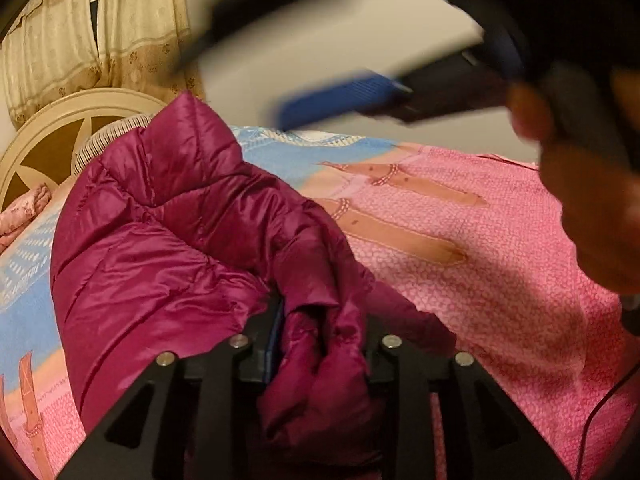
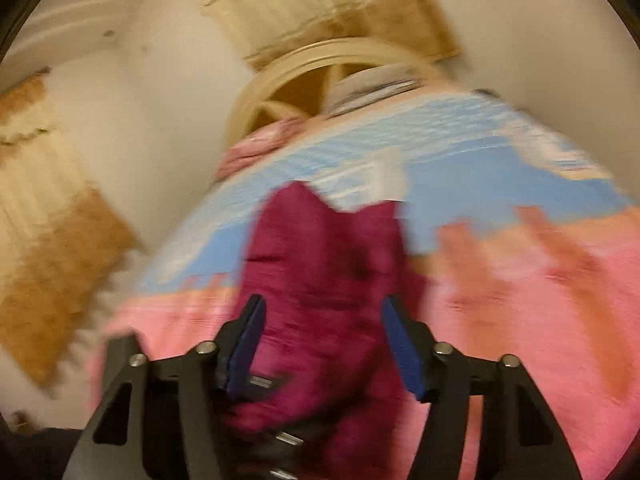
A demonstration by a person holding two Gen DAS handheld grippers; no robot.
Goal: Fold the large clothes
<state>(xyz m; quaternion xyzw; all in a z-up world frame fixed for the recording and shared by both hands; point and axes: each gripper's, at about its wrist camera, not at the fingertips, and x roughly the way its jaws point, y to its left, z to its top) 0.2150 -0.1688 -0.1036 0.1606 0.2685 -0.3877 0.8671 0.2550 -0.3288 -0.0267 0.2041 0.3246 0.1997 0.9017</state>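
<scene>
A magenta puffer jacket lies bunched on the bed. My left gripper is shut on a fold of the jacket, which bulges up between its fingers. In the left wrist view my right gripper shows blurred in the air above the bed, with its blue pad, held by a hand. In the right wrist view, which is motion-blurred, my right gripper is open with blue pads wide apart, above the jacket. Nothing is between its fingers.
The bed has a pink, orange and blue patterned cover. A cream round headboard and a pillow are at the far end. Beige curtains hang behind. A black cable runs at the right.
</scene>
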